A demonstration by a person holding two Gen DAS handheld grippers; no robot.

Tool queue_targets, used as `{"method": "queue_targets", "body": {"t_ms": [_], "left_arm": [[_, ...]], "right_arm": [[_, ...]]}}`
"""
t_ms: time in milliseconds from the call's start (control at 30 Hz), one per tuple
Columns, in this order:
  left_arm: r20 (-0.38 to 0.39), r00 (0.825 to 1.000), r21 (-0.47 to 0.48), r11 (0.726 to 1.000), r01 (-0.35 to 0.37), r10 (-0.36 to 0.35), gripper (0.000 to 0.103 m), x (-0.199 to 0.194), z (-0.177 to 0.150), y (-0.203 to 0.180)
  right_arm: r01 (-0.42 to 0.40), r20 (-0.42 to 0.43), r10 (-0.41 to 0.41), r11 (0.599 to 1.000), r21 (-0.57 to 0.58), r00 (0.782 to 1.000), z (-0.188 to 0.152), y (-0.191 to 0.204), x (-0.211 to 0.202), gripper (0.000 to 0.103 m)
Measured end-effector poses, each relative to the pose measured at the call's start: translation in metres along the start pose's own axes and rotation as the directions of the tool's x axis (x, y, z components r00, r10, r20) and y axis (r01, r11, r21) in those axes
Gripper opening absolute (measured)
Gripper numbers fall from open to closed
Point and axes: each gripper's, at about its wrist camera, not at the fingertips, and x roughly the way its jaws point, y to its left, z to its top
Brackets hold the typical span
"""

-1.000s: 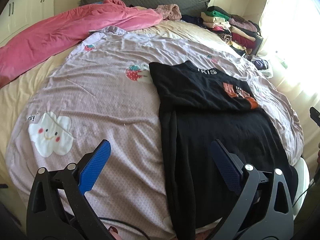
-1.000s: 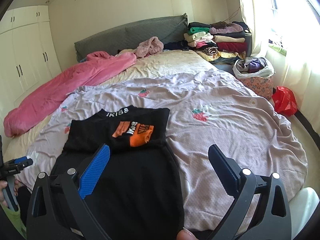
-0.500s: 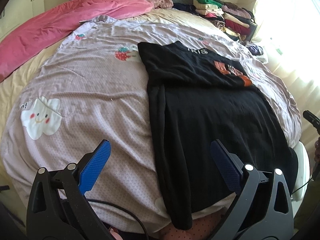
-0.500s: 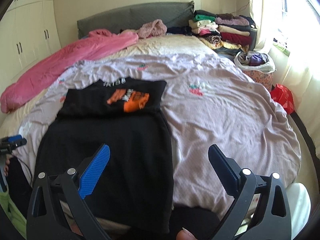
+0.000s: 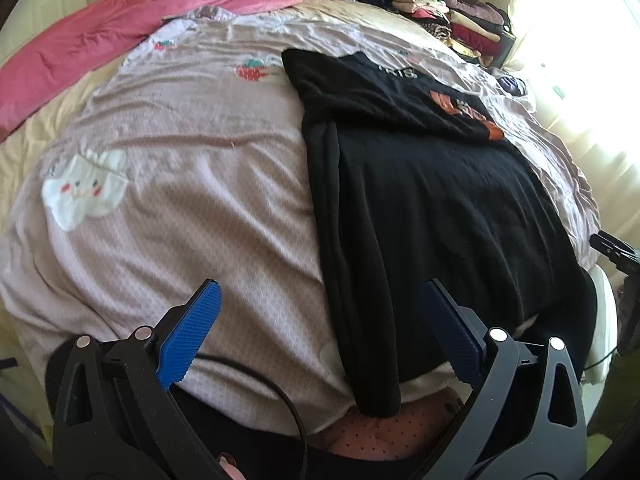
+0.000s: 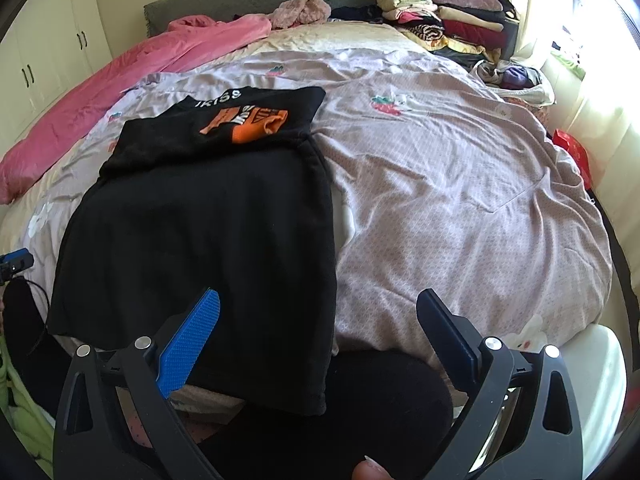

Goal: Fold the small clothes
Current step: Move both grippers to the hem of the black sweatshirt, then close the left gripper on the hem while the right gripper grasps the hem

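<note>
A black shirt (image 5: 432,200) with an orange print lies flat on the pale purple bedspread, its top part folded down, its hem hanging over the bed's near edge. It also shows in the right wrist view (image 6: 208,216). My left gripper (image 5: 324,300) is open and empty, just above the shirt's near left corner. My right gripper (image 6: 320,312) is open and empty, above the shirt's near right corner. The right gripper's tip (image 5: 616,248) shows at the right edge of the left wrist view, and the left gripper's tip (image 6: 14,262) at the left edge of the right wrist view.
A pink duvet (image 6: 120,92) lies along the far left of the bed. Stacked folded clothes (image 6: 444,16) sit at the far right by the headboard. A bag of clothes (image 6: 516,80) and a red bag (image 6: 572,148) sit beside the bed on the right. White wardrobes stand at left.
Both grippers have moved lower and closer to the shirt's near hem at the bed edge. Both stayed open. The shirt has not moved.
</note>
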Motion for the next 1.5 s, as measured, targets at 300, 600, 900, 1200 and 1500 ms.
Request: {"method": "queue_targets", "body": {"t_ms": [300, 600, 900, 1200, 1500], "left_arm": [[-0.051, 0.995, 0.038, 0.996, 0.085, -0.083, 0.074, 0.012, -0.014, -0.017], [-0.112, 0.986, 0.003, 0.992, 0.124, -0.123, 0.046, 0.030, -0.018, -0.016], [-0.154, 0.980, 0.010, 0.992, 0.127, -0.124, 0.046, 0.047, -0.022, -0.020], [-0.154, 0.977, 0.006, 0.988, 0.152, -0.150, 0.046, 0.048, -0.022, -0.022], [-0.147, 0.971, -0.026, 0.982, 0.188, -0.189, 0.048, 0.038, -0.024, -0.012]], "right_arm": [[-0.019, -0.038, 0.018, 1.000, -0.012, 0.999, -0.007, 0.003, 0.010, 0.098], [-0.035, -0.061, 0.032, 0.997, -0.064, 0.998, -0.012, 0.011, 0.017, 0.081], [-0.017, -0.101, 0.011, 0.998, -0.062, 0.995, -0.016, 0.004, 0.030, 0.059], [-0.063, -0.116, 0.058, 0.997, -0.038, 0.992, -0.018, 0.000, 0.038, 0.008], [-0.111, 0.060, 0.109, 0.993, 0.027, 0.992, 0.002, -0.019, -0.007, 0.008]]}}
